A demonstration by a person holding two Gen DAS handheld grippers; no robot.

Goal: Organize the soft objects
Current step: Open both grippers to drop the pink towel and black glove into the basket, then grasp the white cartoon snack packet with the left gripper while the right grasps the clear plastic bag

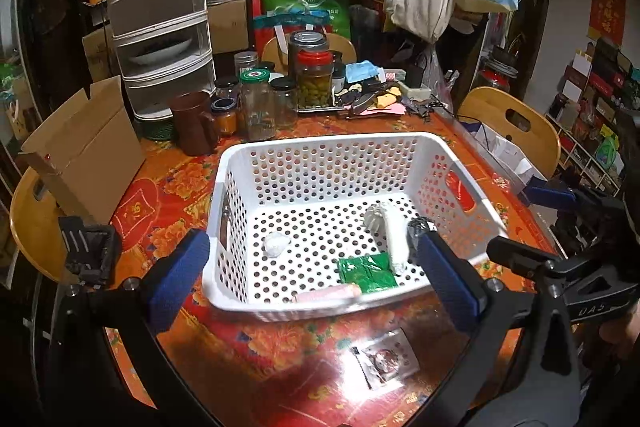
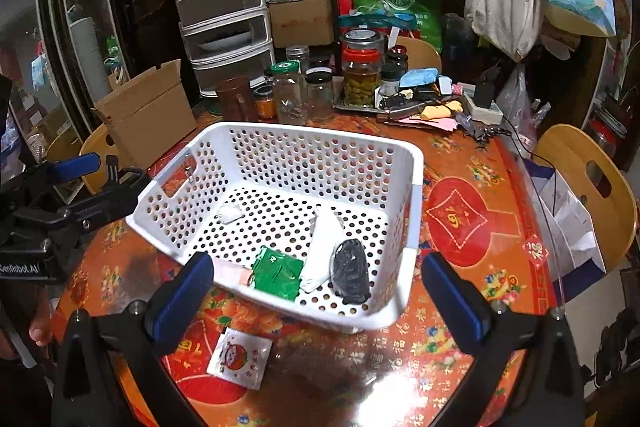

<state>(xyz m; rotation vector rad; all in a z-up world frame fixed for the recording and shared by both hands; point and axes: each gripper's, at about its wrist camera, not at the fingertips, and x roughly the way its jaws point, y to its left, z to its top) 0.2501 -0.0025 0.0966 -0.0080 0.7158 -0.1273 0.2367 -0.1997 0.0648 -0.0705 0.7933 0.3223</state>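
A white perforated basket (image 1: pixel 320 151) (image 2: pixel 412 163) stands on the red floral table. In it lie a green packet (image 1: pixel 366 271) (image 2: pixel 278 273), a white packet (image 1: pixel 390 237) (image 2: pixel 322 247), a pink packet (image 1: pixel 328 294) (image 2: pixel 232 273), a small white wad (image 1: pixel 275 245) (image 2: pixel 230 213) and a black packet (image 2: pixel 352 273). A white sachet with a red picture (image 1: pixel 386 361) (image 2: pixel 240 357) lies on the table in front of the basket. My left gripper (image 1: pixel 312 275) is open and empty at the basket's near wall. My right gripper (image 2: pixel 316 303) is open and empty above the sachet.
Glass jars (image 1: pixel 258 107) (image 2: pixel 360 75), a brown cup (image 1: pixel 194 125), a cardboard box (image 1: pixel 86 151) (image 2: pixel 150 113) and stacked drawers (image 1: pixel 160 15) crowd the table's far side. Wooden chairs (image 1: pixel 516 123) (image 2: pixel 592 175) stand around. The table edge is near the bottom.
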